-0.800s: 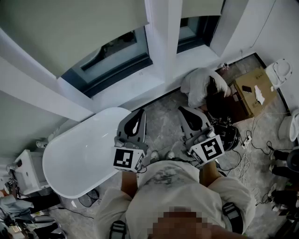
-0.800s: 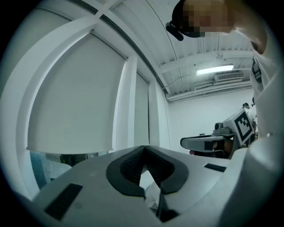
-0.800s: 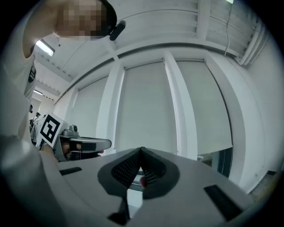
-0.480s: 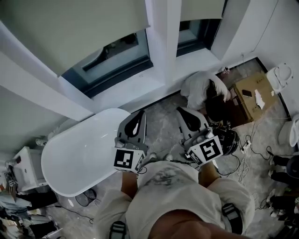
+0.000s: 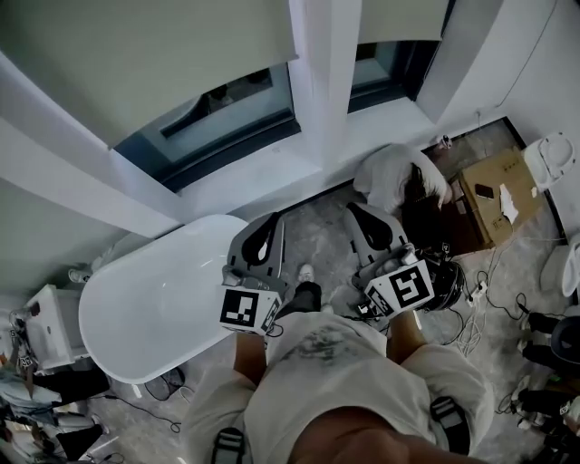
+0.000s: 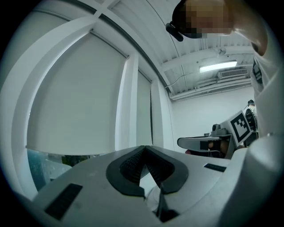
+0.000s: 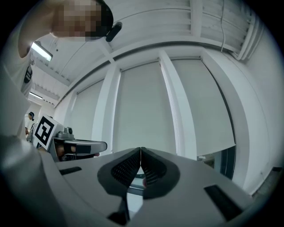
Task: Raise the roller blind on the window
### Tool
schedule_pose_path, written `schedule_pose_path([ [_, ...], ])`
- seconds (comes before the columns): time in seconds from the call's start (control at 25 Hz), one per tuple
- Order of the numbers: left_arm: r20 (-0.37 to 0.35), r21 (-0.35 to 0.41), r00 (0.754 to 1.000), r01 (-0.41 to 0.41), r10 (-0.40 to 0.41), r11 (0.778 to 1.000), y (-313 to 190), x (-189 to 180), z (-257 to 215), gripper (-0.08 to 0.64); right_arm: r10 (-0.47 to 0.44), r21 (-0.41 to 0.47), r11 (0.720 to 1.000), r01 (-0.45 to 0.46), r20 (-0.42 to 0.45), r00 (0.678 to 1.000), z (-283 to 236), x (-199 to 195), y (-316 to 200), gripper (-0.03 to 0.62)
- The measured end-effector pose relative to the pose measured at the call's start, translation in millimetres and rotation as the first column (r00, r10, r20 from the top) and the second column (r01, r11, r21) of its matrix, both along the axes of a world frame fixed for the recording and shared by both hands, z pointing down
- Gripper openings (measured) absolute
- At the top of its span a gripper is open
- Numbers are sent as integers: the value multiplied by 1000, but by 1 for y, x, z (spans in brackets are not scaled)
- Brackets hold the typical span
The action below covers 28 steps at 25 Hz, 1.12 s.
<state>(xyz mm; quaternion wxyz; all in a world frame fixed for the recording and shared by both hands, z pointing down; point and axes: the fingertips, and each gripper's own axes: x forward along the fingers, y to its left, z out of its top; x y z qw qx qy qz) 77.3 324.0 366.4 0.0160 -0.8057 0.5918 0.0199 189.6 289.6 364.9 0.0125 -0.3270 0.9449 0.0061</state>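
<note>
Left fingers (image 6: 128,166) are pressed tip to tip w/ nothing btwn them. Right fingers (image 7: 126,168) are likewise closed on nothing. The left gripper (image 6: 144,148) and right gripper (image 7: 140,150) are held level, side by side in front of the person's chest, both pointing at the window and well apart from it.

The roller blind (image 6: 75,97) is ahead of the left gripper, hanging most of the way down. Its bottom edge leaves a strip of glass (image 5: 217,113) bare above the sill (image 5: 263,168). A white frame post (image 5: 317,82) separates it from a second blind (image 5: 399,14) to the right, which is also low.

Under the sill, left of the left gripper, is a white bathtub (image 5: 154,299). To the right, another person (image 5: 399,177) in a white top crouches on the floor (image 5: 317,227) nr a cardboard box (image 5: 494,195). Cables (image 5: 480,299) lie loose beside them.
</note>
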Motion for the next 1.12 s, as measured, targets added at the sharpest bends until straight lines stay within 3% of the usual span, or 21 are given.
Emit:
schedule_pose_path([
  [0.36, -8, -13, 1000, -20, 20, 1000, -80, -30, 7, 6, 12, -21, 1000, -12, -29, 1000, 8, -34, -74, 61],
  [1.12, 11, 5, 998, -61, 60, 998, -224, -96, 20, 6, 14, 31, 999, -11, -97, 995, 14, -111, -211, 61],
])
